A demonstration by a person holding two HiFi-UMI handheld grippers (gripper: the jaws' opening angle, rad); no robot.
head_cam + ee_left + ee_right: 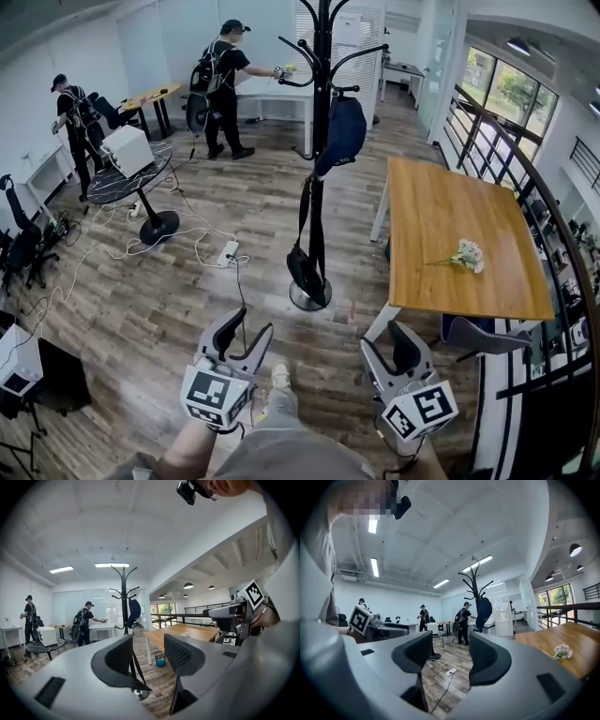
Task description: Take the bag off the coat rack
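Note:
A black coat rack [322, 84] stands on the wood floor ahead of me. On one of its hooks hangs a dark blue bag [343, 131], its long strap drooping down to the rack's base. My left gripper [246, 332] and right gripper [389, 343] are low in the head view, well short of the rack, both open and empty. In the left gripper view the rack [124, 597] and bag [134, 612] appear far beyond the open left gripper [147, 654]. The right gripper view shows the bag [483, 612] past the open right gripper [450, 654].
A wooden table [441, 216] bearing a small bunch of flowers [466, 255] stands right of the rack, with a railing [548, 220] beyond. At left a round black table [117, 187] carries a white box, with cables and a power strip [228, 253] nearby. Two people [225, 84] stand far back.

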